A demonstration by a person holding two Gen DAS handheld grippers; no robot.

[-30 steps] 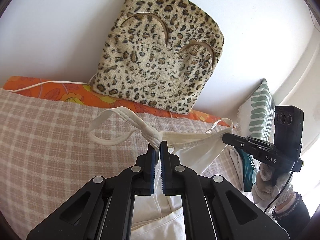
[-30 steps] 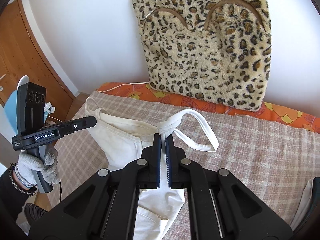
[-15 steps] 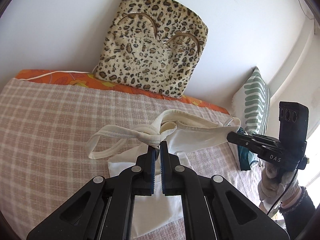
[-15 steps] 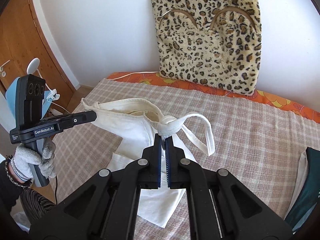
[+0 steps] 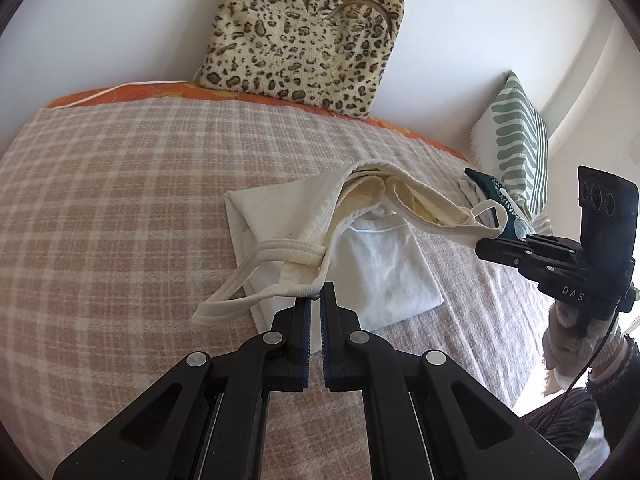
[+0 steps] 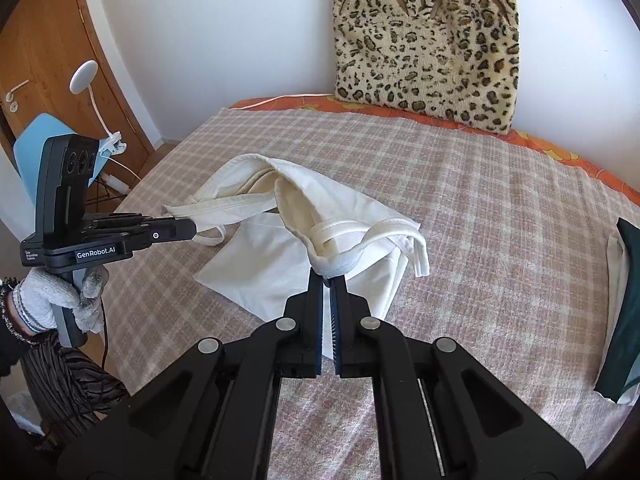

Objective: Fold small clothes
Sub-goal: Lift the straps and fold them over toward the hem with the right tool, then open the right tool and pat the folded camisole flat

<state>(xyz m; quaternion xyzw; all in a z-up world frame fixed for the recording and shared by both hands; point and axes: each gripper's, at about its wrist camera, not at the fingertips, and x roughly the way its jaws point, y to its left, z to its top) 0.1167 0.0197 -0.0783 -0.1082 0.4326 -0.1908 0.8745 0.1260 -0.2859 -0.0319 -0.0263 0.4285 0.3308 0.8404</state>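
One cream tank top [image 5: 304, 216], folded over on the checked bedspread [image 5: 120, 200], upper half lifted. Left gripper [image 5: 316, 300]: jaws clamped on one strap seam. Right gripper [image 6: 328, 276]: jaws clamped on the other. One leopard-print cushion [image 6: 424, 40] against the wall; one green-patterned pillow [image 5: 516, 140]; beside it, possibly folded clothes [image 6: 624, 308], count unclear.

Black two-finger grippers [image 5: 316, 300] with silver screws, white lettering, thin cable; grey knit gloves [image 6: 60, 300], dark sleeves
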